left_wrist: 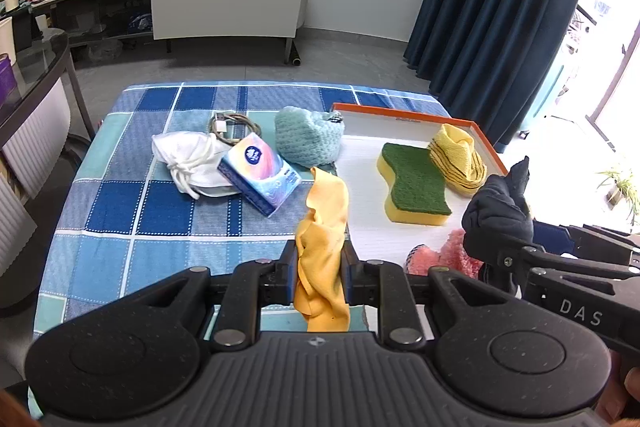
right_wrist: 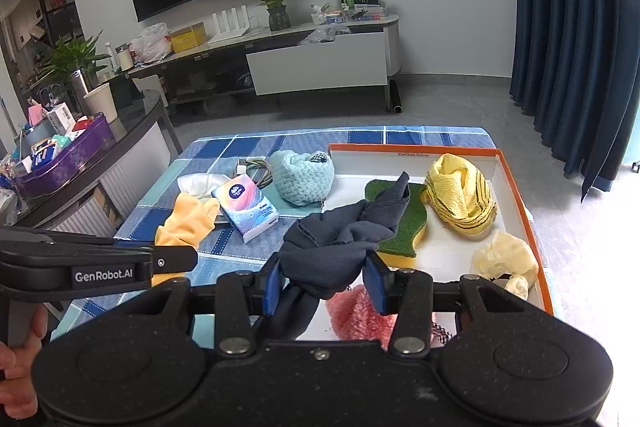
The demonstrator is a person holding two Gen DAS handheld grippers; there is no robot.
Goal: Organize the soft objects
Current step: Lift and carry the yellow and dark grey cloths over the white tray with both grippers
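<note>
Left gripper (left_wrist: pixel 319 263) is clamping a limp orange cloth (left_wrist: pixel 324 227), dangling at the orange-rimmed tray's (right_wrist: pixel 520 187) left edge. Right gripper (right_wrist: pixel 326 281) is pinching a bunched dark navy cloth (right_wrist: pixel 344 231) over the tray. Tray is holding a green-topped sponge (left_wrist: pixel 416 183), ribbed yellow cloth (right_wrist: pixel 460 195), fuzzy pink thing (right_wrist: pixel 356 315) (partly hidden).

Daylight floods in from the right past the dark curtain (left_wrist: pixel 492 7), blowing out that side to white glare. The rest is evenly lit and sharp; fisheye bending curves the frame edges.
</note>
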